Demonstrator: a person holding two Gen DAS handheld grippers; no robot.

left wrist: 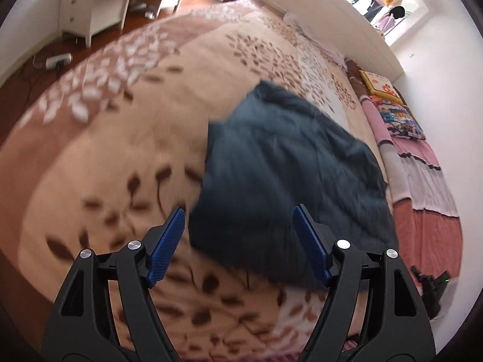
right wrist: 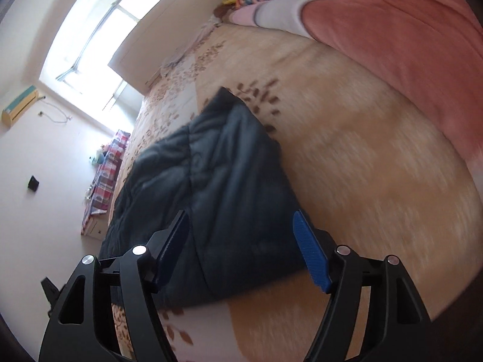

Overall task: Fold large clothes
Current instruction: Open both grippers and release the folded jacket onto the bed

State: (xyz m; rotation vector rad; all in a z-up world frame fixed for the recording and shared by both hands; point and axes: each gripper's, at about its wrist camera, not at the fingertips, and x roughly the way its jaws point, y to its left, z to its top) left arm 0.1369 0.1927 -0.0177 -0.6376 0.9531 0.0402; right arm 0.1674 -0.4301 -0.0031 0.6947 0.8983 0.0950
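Both tongs spread wide, nothing pinched: left tongs (left wrist: 238, 241) hanging over the near left corner of the dark blue garment (left wrist: 289, 181), right tongs (right wrist: 241, 247) over its near edge in the right wrist view, pads clear of the cloth in each. Garment lying on the bed (left wrist: 120, 150), already a compact rectangle on the leaf-patterned blanket, well clear of the coral blanket (right wrist: 407, 45) along one side and the pillows (left wrist: 398, 120) by the wall. Looks like a fold just laid down, hands free above it. Blurred bedding in both views, so seams and edges hard to read. Next, by the look of it: either one more fold or a tidy-up. For a clean job, worth checking first that the top layer sits square on the lower one. For another fold, best to take the two near corners together, one per tongs, pinching through every layer so nothing slides. Then lift low, carry across evenly at matching pace, lay corner onto corner. Risk: grabbing only the top layer and dragging the stack open, or snagging the fuzzy blanket beneath. Better to come straight down onto the edge, close firmly, then move.
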